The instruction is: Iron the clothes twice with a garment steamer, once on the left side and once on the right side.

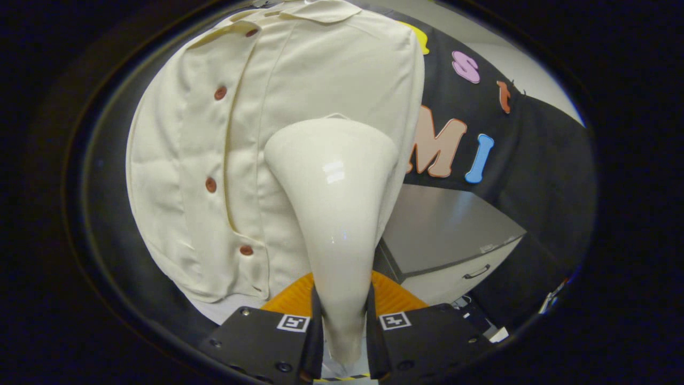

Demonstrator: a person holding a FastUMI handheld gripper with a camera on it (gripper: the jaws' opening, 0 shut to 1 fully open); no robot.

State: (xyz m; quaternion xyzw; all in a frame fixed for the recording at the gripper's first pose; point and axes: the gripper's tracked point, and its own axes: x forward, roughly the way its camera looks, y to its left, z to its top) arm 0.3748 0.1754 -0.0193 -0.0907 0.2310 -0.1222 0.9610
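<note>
A cream shirt (214, 160) with reddish-brown buttons hangs upright ahead of me, its button placket running down left of centre. My gripper (344, 321) is shut on the narrow handle of a white garment steamer (334, 203). The steamer widens upward from between my fingers into a broad head that rests against the shirt's right half, about midway up. The head's face is turned toward the cloth and hidden from me.
A grey cabinet (454, 235) with a drawer handle stands to the right, behind the shirt. The booth's black cloth wall (534, 160) hangs beyond it. An orange ribbed piece (395, 297) shows just behind my fingers.
</note>
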